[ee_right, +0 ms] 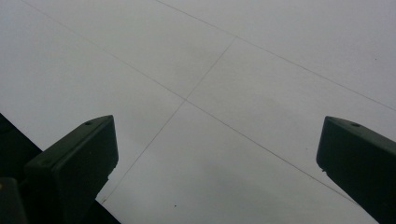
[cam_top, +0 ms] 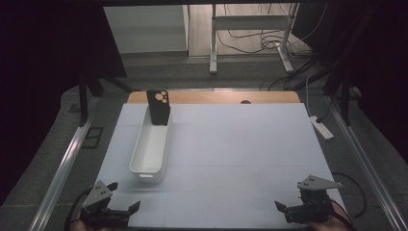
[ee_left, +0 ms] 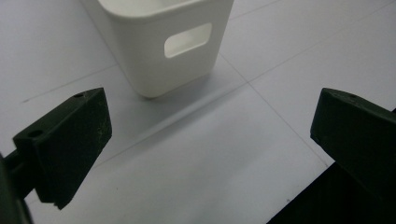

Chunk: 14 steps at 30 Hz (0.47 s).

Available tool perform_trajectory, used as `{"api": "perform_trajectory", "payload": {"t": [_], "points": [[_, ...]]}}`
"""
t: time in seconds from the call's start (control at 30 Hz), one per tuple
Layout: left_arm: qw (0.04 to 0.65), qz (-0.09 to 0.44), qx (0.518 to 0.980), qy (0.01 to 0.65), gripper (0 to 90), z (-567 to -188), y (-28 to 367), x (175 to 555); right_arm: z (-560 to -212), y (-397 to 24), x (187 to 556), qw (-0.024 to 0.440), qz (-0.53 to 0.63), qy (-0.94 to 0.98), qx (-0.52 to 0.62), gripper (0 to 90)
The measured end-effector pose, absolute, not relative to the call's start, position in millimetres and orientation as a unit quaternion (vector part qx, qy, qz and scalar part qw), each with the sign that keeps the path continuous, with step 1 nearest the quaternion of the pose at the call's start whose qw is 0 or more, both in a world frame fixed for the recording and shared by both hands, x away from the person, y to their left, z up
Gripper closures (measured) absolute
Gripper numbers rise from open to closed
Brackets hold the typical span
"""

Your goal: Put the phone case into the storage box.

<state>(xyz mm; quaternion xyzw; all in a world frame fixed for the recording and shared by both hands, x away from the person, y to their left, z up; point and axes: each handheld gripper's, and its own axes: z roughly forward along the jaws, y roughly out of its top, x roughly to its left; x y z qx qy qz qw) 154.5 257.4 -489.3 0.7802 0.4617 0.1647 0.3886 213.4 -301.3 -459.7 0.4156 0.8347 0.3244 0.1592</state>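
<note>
Both claws sit wide open and empty at the bottom corners of the frame, left claw [cam_top: 126,196] nearer the white bin [cam_top: 150,144]. A black phone case [cam_top: 159,107] stands upright at the bin's far end, upper left of centre.

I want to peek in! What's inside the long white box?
A black phone case stands upright at the far end of the white box, leaning on its end wall. The rest of the floor that shows looks bare. The near wall hides the bit of floor just behind it.

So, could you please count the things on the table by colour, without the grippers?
White: 1, the long bin
Black: 1, the phone case standing upright in the bin's far end
Total: 2
</note>
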Motion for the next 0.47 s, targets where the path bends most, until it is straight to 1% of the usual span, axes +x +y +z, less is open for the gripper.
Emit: {"api": "perform_trajectory", "payload": {"t": [0.33, 0.47], "points": [[0.373, 0.167, 0.786, 0.464, 0.0, -492.2, 254.8, 154.1, -460.1, -300.2, 213.4, 0.159, 0.322, 0.838, 0.411, 0.0], [0.379, 0.162, 0.782, 0.467, 0.0, -492.1, 256.3, 154.9, -460.8, -300.4, 213.7, 0.158, 0.319, 0.839, 0.412, 0.0]]}}
